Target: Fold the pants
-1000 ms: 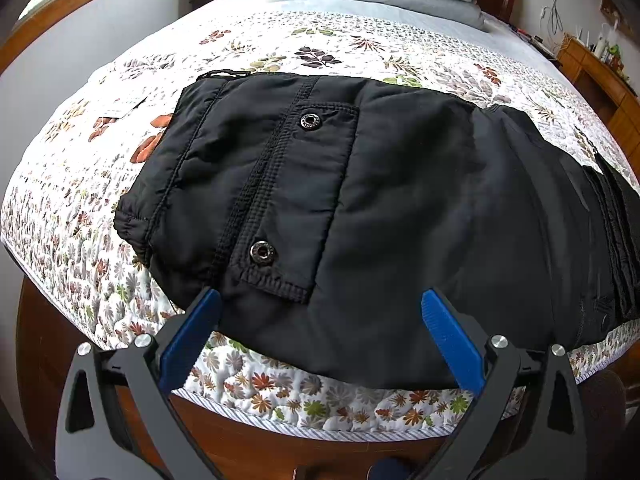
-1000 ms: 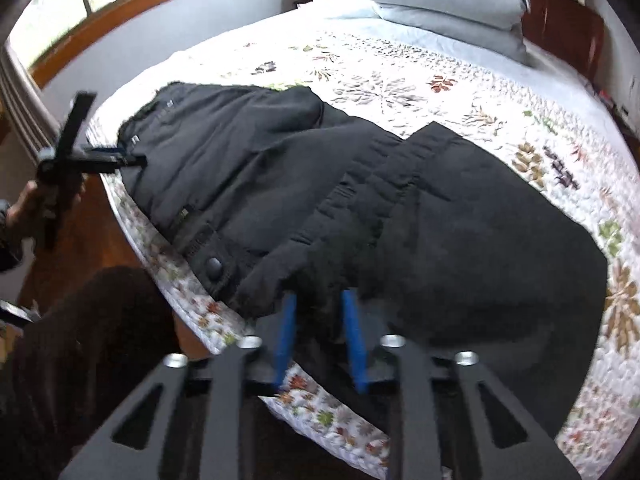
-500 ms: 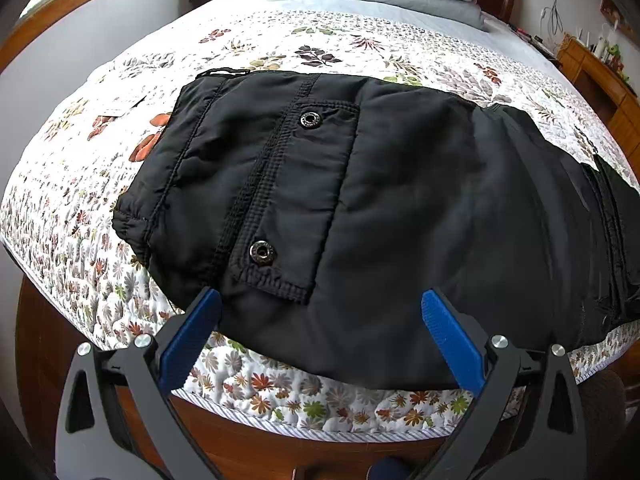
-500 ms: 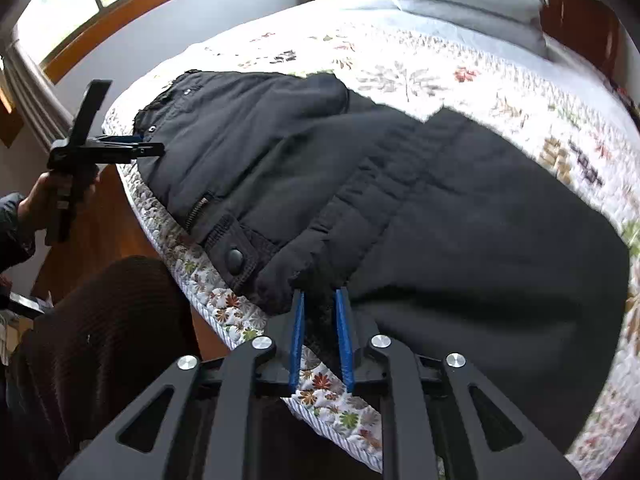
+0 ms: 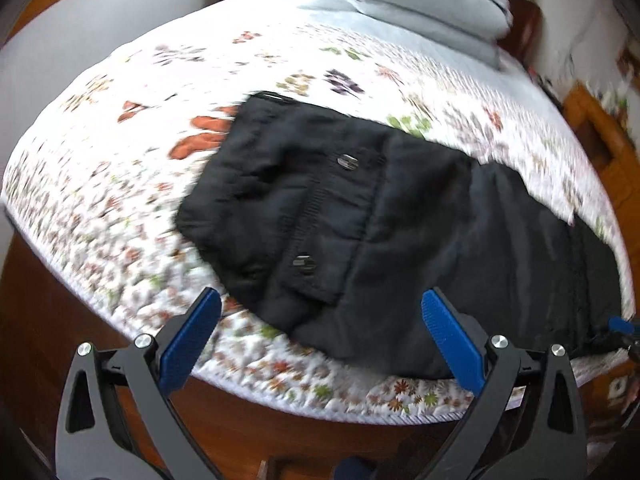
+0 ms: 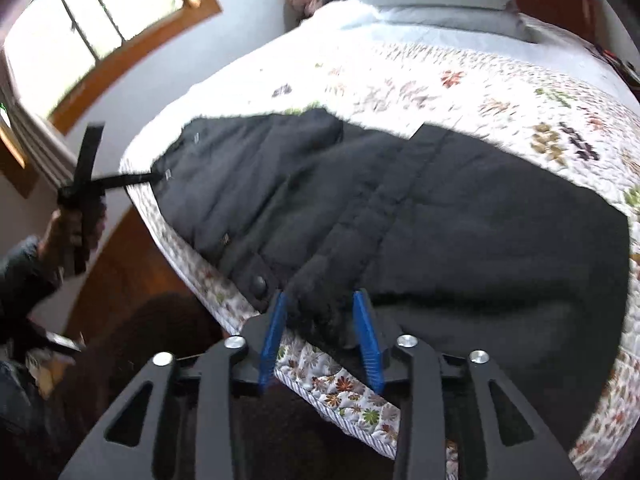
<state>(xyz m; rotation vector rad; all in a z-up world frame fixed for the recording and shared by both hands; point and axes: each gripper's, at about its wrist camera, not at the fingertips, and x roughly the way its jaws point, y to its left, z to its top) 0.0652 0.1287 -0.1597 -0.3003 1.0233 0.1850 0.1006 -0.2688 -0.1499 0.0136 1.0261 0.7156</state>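
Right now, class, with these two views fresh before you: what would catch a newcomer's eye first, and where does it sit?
The black pants stand out first, spread along the near edge of the floral quilt, two metal snaps glinting on a pocket flap. In the right wrist view, the right gripper has its blue pads either side of a bunched fabric ridge at the bed's edge. The left gripper hangs wide open before the pants, gripping nothing.

Black pants (image 5: 400,248) with dark metallic snaps (image 5: 303,263) are spread on a white quilt (image 5: 120,200) printed with leaves in orange, red, green and purple. Pale grey-blue pillows (image 5: 420,4) are seen at the quilt's far edge. Blue pads (image 5: 192,336) are carried on black fingers of the left gripper (image 5: 320,344) and the right gripper (image 6: 320,336). A reddish-brown wooden bed frame (image 5: 280,420) runs below the near edge.
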